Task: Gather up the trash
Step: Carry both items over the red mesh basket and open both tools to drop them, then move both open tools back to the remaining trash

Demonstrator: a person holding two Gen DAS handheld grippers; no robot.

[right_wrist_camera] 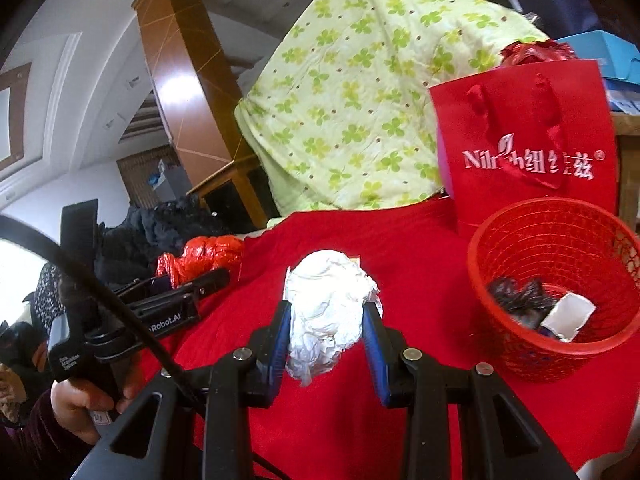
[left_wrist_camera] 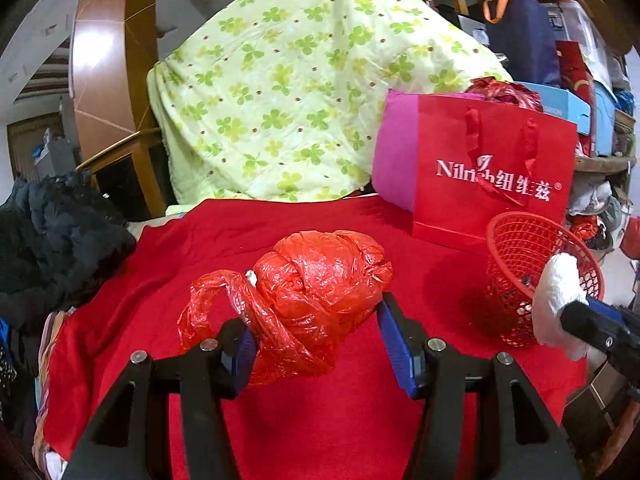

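My left gripper is shut on a crumpled red plastic bag, held above the red cloth; its loose handle hangs to the left. In the right wrist view that bag and the left gripper appear at the left, with a hand on the grip. My right gripper is shut on a wad of white tissue. The tissue shows in the left wrist view beside the red mesh basket. The basket holds dark scraps and a white piece.
A red paper gift bag stands behind the basket. A green clover-print quilt is piled at the back. Dark clothing lies at the left edge. Boxes and bags crowd the far right.
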